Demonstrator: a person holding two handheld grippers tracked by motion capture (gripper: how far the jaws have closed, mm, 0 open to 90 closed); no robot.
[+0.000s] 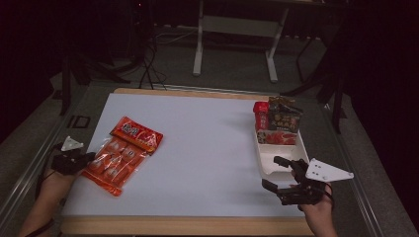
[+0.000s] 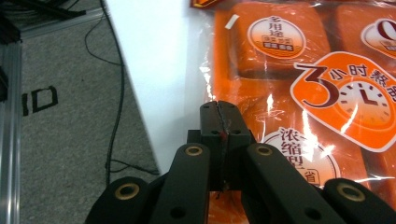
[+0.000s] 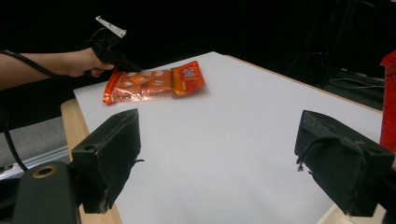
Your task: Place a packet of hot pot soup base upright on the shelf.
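An orange snack packet [image 1: 121,153] with a red header lies flat on the left of the white table [image 1: 197,143]. My left gripper [image 1: 89,158] is at the packet's left edge with its jaws pressed together. In the left gripper view the left gripper [image 2: 219,108] rests its tips over the clear film of the packet [image 2: 299,84]; I cannot tell whether any film is pinched. My right gripper [image 1: 271,172] hovers at the front right, jaws wide apart and nothing between them. The right gripper [image 3: 215,158] faces the packet [image 3: 154,83] and the left gripper [image 3: 119,58] across the table.
A white tray [image 1: 271,163] stands at the right of the table, with a red box [image 1: 260,116] and a dark packet [image 1: 285,118] upright in its far end. A red item [image 3: 388,102] shows at the right gripper view's edge. Cables [image 2: 116,93] lie on the floor left of the table.
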